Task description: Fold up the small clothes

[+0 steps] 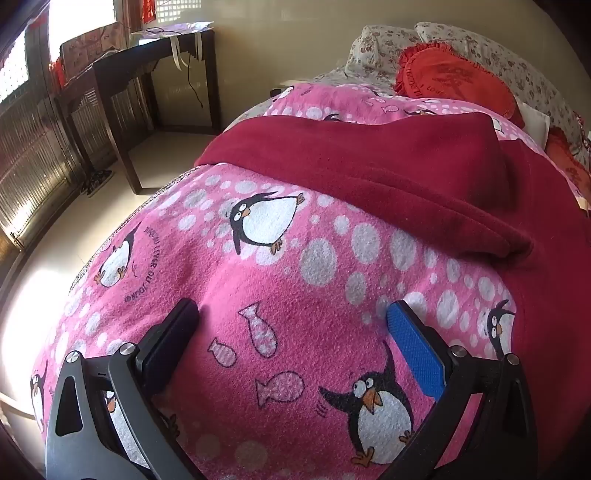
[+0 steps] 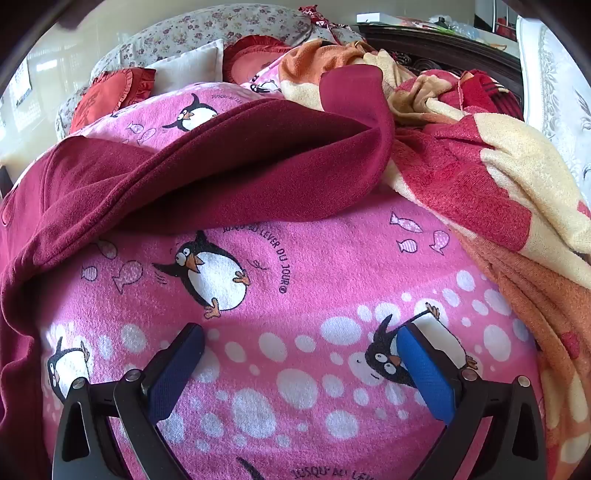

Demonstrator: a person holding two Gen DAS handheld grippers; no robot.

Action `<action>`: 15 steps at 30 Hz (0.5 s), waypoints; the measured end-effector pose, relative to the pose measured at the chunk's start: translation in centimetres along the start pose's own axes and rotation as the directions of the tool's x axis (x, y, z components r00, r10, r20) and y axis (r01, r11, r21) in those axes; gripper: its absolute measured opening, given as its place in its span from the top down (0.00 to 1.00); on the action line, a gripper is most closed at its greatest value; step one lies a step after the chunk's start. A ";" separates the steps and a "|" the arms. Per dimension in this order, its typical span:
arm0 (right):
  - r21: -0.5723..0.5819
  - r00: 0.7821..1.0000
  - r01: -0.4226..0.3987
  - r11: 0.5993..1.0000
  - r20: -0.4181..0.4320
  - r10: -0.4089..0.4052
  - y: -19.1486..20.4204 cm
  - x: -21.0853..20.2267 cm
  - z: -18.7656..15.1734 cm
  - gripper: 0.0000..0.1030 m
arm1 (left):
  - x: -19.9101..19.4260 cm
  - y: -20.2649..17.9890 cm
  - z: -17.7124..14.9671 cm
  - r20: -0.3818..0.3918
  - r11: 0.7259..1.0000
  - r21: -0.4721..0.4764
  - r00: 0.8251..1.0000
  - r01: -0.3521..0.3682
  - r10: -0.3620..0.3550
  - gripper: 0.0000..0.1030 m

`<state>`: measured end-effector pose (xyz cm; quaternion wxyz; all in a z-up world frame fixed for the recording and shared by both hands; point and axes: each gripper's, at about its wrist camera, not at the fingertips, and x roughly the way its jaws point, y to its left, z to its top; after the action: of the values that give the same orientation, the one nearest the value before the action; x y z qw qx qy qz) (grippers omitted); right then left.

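Note:
A dark red fleece garment [image 1: 388, 162] lies spread on a pink penguin-print blanket [image 1: 288, 280] that covers the bed. In the left wrist view it lies ahead and to the right of my left gripper [image 1: 291, 314], which hovers open over bare blanket with nothing between its fingers. In the right wrist view the same garment [image 2: 221, 155] lies ahead and to the left, one edge curled up at its right end. My right gripper [image 2: 299, 336] is open too, above the pink blanket [image 2: 314, 266], apart from the garment.
A rumpled orange, red and cream blanket [image 2: 498, 177] is heaped at the right of the bed. Red cushions [image 1: 447, 74] and floral pillows [image 2: 207, 26] lie at the head. A dark wooden table [image 1: 147, 74] stands on the floor to the left of the bed.

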<state>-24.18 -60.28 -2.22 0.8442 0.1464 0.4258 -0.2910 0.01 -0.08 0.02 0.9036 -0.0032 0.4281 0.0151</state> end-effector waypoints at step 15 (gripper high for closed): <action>0.000 1.000 0.000 1.000 0.000 0.000 0.0 0.0 0.0 0.00 | 0.0 0.0 0.0 0.002 1.000 -0.007 1.000 0.008 -0.008 0.00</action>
<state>-24.18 -60.28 -2.22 0.8441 0.1463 0.4259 -0.2911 0.01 -0.05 0.02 0.9040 -0.0080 0.4272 0.0129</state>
